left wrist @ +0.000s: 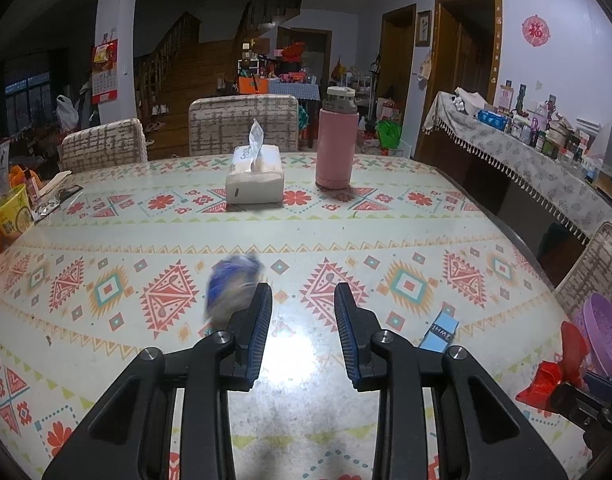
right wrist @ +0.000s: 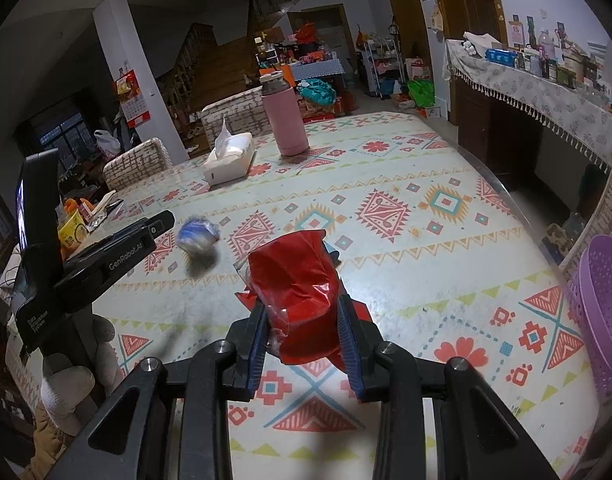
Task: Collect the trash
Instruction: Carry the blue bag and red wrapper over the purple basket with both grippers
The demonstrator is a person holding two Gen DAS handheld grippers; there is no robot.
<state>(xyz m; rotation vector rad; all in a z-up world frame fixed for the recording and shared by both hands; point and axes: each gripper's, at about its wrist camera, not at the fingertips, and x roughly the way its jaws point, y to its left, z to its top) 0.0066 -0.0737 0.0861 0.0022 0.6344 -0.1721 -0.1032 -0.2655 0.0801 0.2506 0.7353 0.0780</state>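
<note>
My right gripper (right wrist: 304, 322) is shut on a red plastic wrapper (right wrist: 296, 280) and holds it above the patterned table (right wrist: 445, 272); the wrapper also shows at the right edge of the left wrist view (left wrist: 555, 372). My left gripper (left wrist: 303, 300) is open and empty above the table. A crumpled blue and white wrapper (left wrist: 234, 286) is blurred just left of its left finger, and it also shows in the right wrist view (right wrist: 198, 236). A small blue paper packet (left wrist: 439, 334) lies flat to the right of my left gripper. A purple basket (right wrist: 603, 312) stands at the table's right edge.
A white tissue box (left wrist: 254, 178) and a pink bottle (left wrist: 334, 146) stand at the far middle of the table. A yellow noodle cup (left wrist: 12, 212) and other clutter sit at the far left edge. Chairs (left wrist: 242, 122) surround the table. A crowded sideboard (left wrist: 545, 152) lines the right wall.
</note>
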